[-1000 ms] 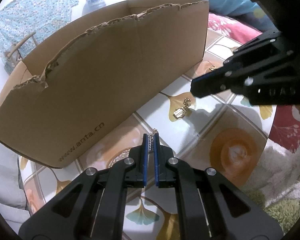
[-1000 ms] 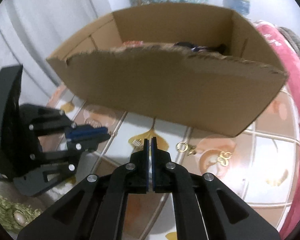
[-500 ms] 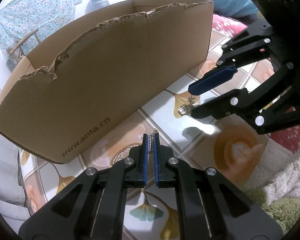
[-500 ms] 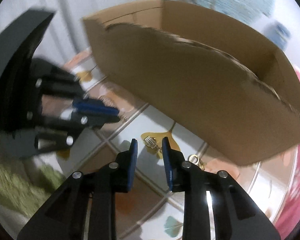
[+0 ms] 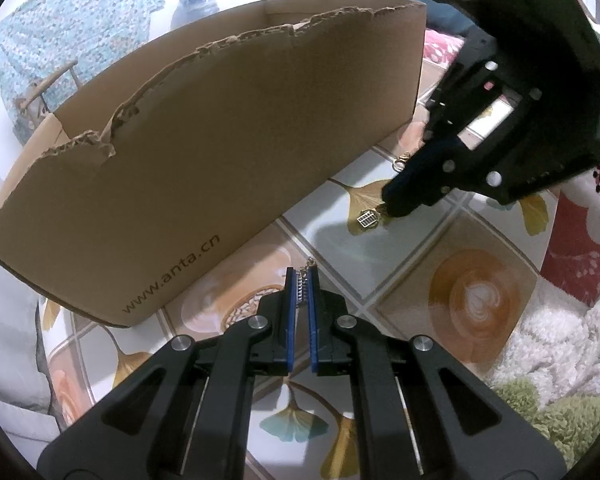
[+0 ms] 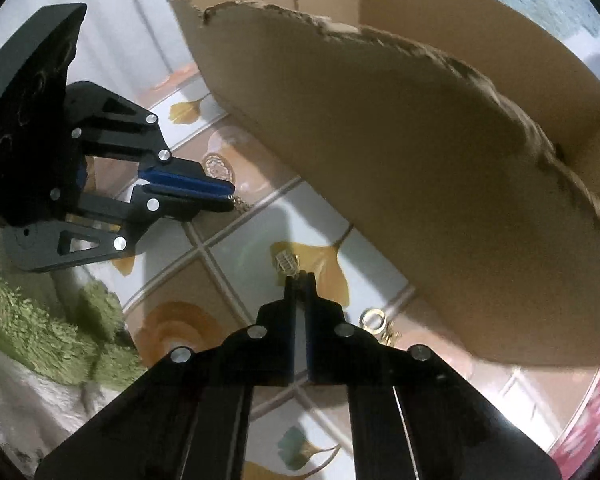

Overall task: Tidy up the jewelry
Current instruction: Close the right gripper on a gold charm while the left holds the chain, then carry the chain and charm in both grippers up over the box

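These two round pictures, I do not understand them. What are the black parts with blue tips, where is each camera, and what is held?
No robot is here. A person holds one hand-held gripper in each hand, and a wide-angle camera sits on each, looking forward along its two fingers.

The left camera shows the left hand-held gripper at the bottom, shut on a small gold earring. At upper right is the right hand-held gripper, seen from outside.

The right camera shows the right one from behind, shut at the top of a second gold earring lying on the patterned tablecloth.

A cardboard box stands behind. More gold pieces lie near it.
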Tool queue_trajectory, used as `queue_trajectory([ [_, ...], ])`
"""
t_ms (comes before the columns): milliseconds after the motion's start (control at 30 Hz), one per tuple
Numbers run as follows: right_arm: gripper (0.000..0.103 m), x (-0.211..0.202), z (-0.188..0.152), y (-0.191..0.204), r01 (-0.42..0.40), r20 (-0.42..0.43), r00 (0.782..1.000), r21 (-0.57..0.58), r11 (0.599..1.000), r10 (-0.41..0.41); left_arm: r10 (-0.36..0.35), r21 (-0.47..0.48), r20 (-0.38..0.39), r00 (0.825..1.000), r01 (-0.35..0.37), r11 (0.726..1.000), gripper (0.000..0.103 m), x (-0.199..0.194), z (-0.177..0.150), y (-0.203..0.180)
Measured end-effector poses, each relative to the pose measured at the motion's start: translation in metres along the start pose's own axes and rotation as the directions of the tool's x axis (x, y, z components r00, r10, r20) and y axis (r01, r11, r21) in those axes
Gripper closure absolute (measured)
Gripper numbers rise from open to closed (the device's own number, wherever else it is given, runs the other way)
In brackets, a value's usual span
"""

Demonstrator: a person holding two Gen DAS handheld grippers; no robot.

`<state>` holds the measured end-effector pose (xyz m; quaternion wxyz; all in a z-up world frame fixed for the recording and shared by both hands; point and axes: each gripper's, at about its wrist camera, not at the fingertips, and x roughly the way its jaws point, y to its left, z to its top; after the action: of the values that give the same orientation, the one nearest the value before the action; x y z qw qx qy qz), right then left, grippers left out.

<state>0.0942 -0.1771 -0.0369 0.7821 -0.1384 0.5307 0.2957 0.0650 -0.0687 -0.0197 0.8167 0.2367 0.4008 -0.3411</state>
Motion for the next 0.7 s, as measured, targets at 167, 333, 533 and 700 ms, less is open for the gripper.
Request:
queue_trajectory([
  [167,0.101,-0.007,-0.010,0.001,0.001,0.022,1.000,0.141,0.990,-0.004,-0.014,-0.002,0.004,1.000,0.014,1.000,0.098,0.000,0.000,0.002],
  [333,0.101,-0.029,-0.014,-0.012,-0.078,0.112,0.993,0.284,0.956,0.048,-0.018,0.001,0.007,1.000,0.018,1.000,0.098,0.000,-0.002,0.006],
  [533,0.101,-0.057,-0.011,-0.030,-0.114,0.201,0.979,0.352,0.929,0.044,-0.020,-0.005,0.010,1.000,0.020,1.000,0.098,0.001,-0.003,0.008],
  [700,0.101,-0.057,-0.009,-0.028,-0.115,0.229,0.973,0.376,0.920,0.028,-0.018,-0.006,0.011,1.000,0.018,1.000,0.098,0.001,-0.004,0.006],
])
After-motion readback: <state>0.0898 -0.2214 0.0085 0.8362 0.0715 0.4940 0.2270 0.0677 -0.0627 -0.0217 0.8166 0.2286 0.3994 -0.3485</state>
